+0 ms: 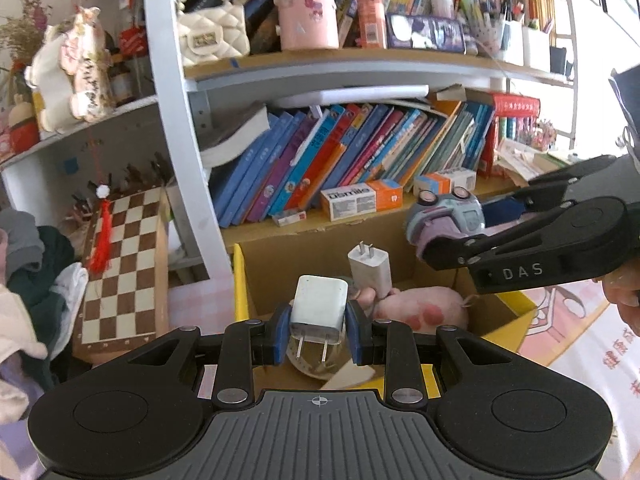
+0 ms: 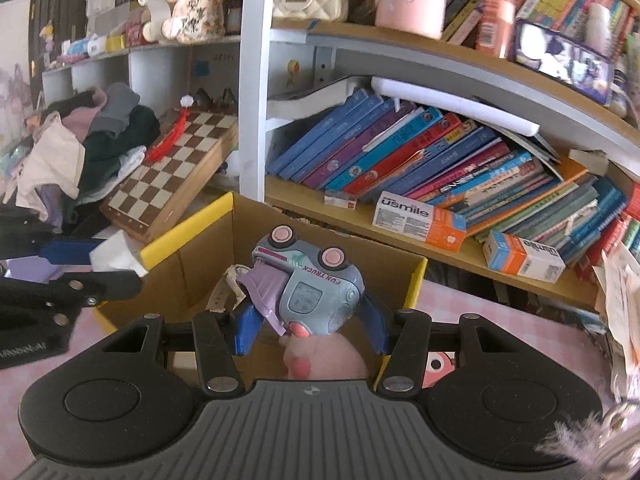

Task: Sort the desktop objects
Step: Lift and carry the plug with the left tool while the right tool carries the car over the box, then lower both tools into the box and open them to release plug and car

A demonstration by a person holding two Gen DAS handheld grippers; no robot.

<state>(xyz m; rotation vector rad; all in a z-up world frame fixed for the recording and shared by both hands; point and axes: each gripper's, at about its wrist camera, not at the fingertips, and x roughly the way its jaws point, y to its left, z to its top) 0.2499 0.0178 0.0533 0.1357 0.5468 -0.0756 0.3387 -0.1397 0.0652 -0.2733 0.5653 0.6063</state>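
My left gripper point(image 1: 318, 334) is shut on a white plug charger point(image 1: 319, 312), prongs toward the camera, held over a yellow-rimmed cardboard box point(image 1: 240, 280). Inside the box lie a second white charger point(image 1: 370, 266), a pink plush toy point(image 1: 416, 308) and a clear round object. My right gripper point(image 2: 310, 330) is shut on a blue-grey toy truck point(image 2: 310, 284) with pink wheels, held upside down over the same box point(image 2: 188, 220). The right gripper and truck point(image 1: 444, 214) also show at the right of the left wrist view. The left gripper's charger point(image 2: 116, 254) shows at the left of the right wrist view.
A bookshelf point(image 1: 340, 60) with leaning books point(image 1: 340, 156) and toothpaste boxes point(image 1: 360, 198) stands behind the box. A chessboard point(image 1: 124, 268) leans at the left beside a pile of clothes point(image 1: 28, 280). A pink checked cloth point(image 2: 500, 320) covers the table.
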